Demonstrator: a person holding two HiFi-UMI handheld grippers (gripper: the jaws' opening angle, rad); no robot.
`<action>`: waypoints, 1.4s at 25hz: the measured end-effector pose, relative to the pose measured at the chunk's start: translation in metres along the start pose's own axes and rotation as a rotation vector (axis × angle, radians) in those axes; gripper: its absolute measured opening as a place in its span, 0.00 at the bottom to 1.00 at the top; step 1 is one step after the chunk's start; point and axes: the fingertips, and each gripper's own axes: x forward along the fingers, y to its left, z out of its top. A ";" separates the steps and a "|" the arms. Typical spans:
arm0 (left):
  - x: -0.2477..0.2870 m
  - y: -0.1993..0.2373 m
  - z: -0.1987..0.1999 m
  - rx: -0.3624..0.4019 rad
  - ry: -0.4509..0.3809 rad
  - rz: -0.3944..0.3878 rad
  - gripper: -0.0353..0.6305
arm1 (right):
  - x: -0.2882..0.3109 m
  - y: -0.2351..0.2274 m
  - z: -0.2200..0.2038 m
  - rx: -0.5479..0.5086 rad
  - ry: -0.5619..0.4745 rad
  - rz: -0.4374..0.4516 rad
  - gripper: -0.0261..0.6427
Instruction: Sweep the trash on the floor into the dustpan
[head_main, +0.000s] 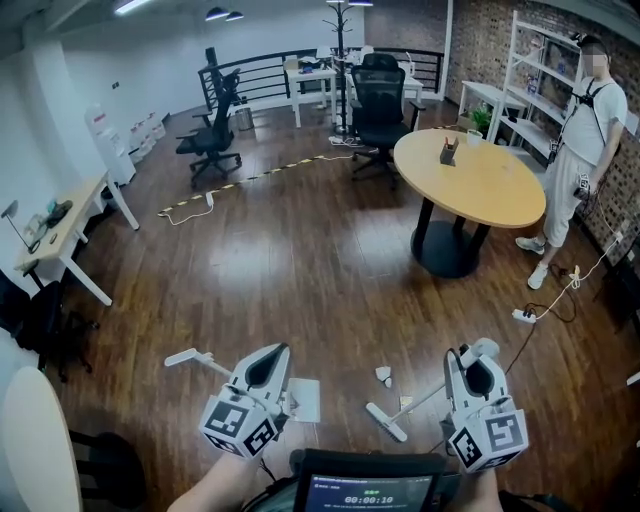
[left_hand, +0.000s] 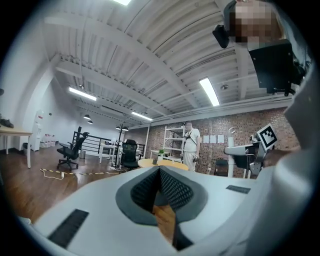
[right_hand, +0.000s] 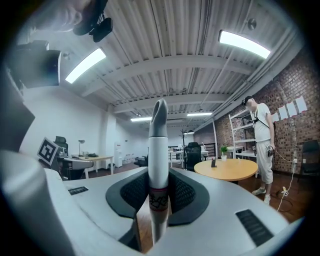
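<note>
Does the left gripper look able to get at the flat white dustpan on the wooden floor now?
Probably yes: the left gripper holds nothing, jaws together, and the flat white dustpan lies close beside it in the head view, with nothing between. The jaws must open first.

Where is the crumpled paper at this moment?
In the head view the crumpled paper lies on the wooden floor, low and centre, between the left gripper and the right gripper, just beyond the head of the broom.
</note>
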 end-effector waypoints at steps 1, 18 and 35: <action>-0.001 -0.003 0.003 0.004 -0.005 -0.002 0.06 | -0.002 0.000 0.003 -0.006 -0.005 0.008 0.20; -0.009 -0.014 0.016 0.008 -0.016 0.018 0.06 | -0.012 -0.009 0.012 -0.027 -0.031 0.022 0.20; -0.014 -0.015 0.031 0.043 -0.040 -0.002 0.06 | -0.009 -0.004 0.014 0.006 -0.033 0.033 0.20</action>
